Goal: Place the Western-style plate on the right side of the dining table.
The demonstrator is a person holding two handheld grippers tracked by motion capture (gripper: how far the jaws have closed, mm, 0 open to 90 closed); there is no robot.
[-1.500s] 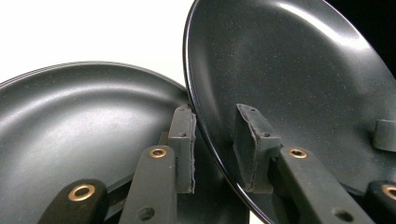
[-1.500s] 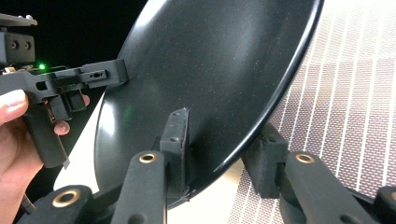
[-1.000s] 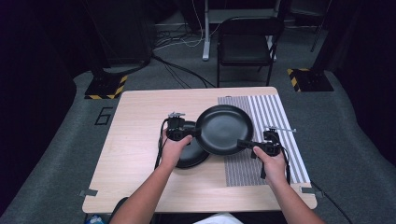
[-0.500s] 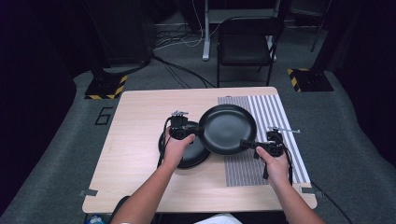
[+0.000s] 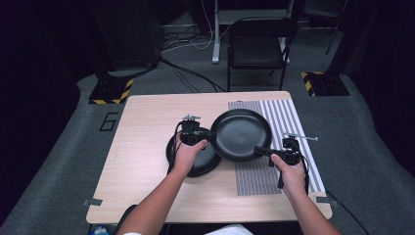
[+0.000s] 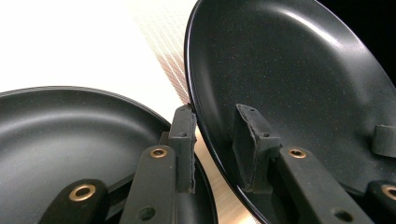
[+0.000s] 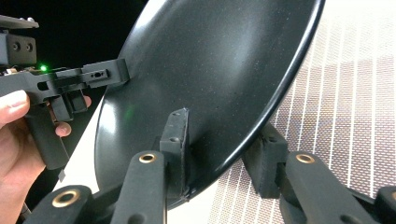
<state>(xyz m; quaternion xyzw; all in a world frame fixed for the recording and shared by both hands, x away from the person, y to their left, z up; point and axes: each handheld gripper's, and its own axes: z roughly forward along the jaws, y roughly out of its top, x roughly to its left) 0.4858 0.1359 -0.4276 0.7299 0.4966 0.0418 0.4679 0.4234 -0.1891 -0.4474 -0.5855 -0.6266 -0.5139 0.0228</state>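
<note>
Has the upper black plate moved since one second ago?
No. The upper plate lies half over the striped mat's left edge, as before.

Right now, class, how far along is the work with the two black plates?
Done: one plate lies flat on the table. In hand: the upper plate is gripped at opposite rims by the left gripper and the right gripper, held tilted, overlapping the lower one and the striped mat. Left, probably: setting it down and letting go.

Two black plates [image 5: 241,134] (one [image 5: 193,159] apparently underneath)
</note>
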